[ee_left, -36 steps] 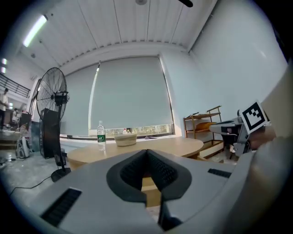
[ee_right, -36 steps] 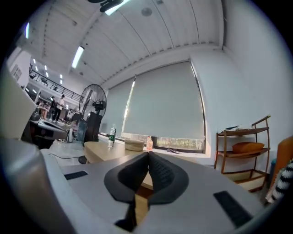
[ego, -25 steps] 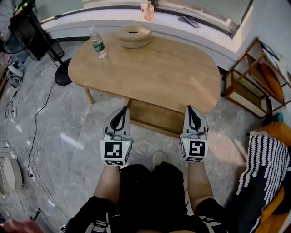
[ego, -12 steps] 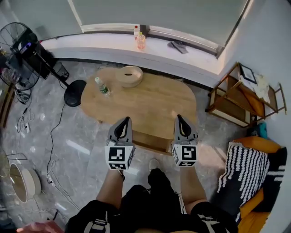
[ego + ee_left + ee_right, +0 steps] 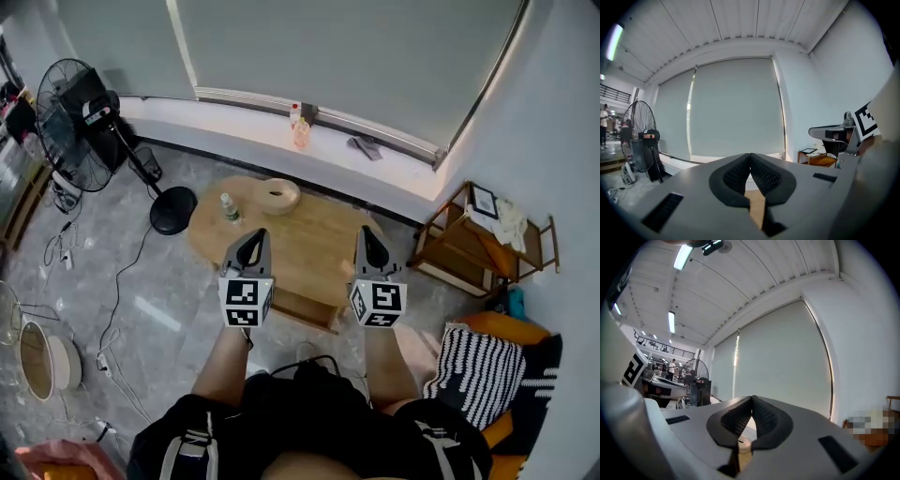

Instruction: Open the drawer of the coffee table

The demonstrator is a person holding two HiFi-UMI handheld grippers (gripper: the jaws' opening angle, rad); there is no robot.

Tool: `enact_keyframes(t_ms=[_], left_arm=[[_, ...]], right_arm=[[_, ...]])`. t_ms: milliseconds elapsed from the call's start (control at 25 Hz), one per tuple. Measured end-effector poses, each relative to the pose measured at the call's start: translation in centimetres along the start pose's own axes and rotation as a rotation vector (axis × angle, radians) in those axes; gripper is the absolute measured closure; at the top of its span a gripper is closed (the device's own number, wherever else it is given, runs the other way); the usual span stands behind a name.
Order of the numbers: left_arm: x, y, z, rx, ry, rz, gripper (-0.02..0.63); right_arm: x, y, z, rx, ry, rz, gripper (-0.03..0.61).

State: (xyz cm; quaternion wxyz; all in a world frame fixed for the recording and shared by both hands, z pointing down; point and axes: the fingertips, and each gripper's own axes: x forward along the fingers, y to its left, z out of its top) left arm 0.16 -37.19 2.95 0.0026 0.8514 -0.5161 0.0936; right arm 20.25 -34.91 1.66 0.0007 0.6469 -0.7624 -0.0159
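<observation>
The oval wooden coffee table (image 5: 309, 251) stands on the floor far below me. Its drawer (image 5: 307, 308) shows as a wooden box under the near edge. Both grippers are held high above it, side by side and pointing about level toward the window. My left gripper (image 5: 254, 239) is shut with nothing between its pads (image 5: 750, 157). The right gripper (image 5: 365, 236) is also shut and empty (image 5: 753, 400). Neither touches the table or the drawer. A sliver of the tabletop shows under the jaws in both gripper views.
A water bottle (image 5: 228, 208) and a round wooden bowl (image 5: 277, 196) sit at the table's far left. A standing fan (image 5: 70, 120) is at the left, a wooden shelf (image 5: 473, 242) at the right, a striped cushion (image 5: 478, 367) near right. Cables trail across the floor (image 5: 112, 281).
Both grippers and the head camera have risen a long way; the table now looks much smaller and farther below. Both grippers stayed shut and empty.
</observation>
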Motion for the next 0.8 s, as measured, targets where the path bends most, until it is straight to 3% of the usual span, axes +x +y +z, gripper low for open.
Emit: enact_keyframes(t_ms=[240,800], left_arm=[[-4.3,1.7,2.6,0.031,-0.030,-0.001,0.592],[-11.3,6.0,2.5,0.016,-0.060,0.021,0.592]], right_arm=[[-1.2,4.1,3.6,0.026,-0.049,0.013,0.566],[-4.3,11.0,3.3,0.052,-0.053,0.038,0.566]])
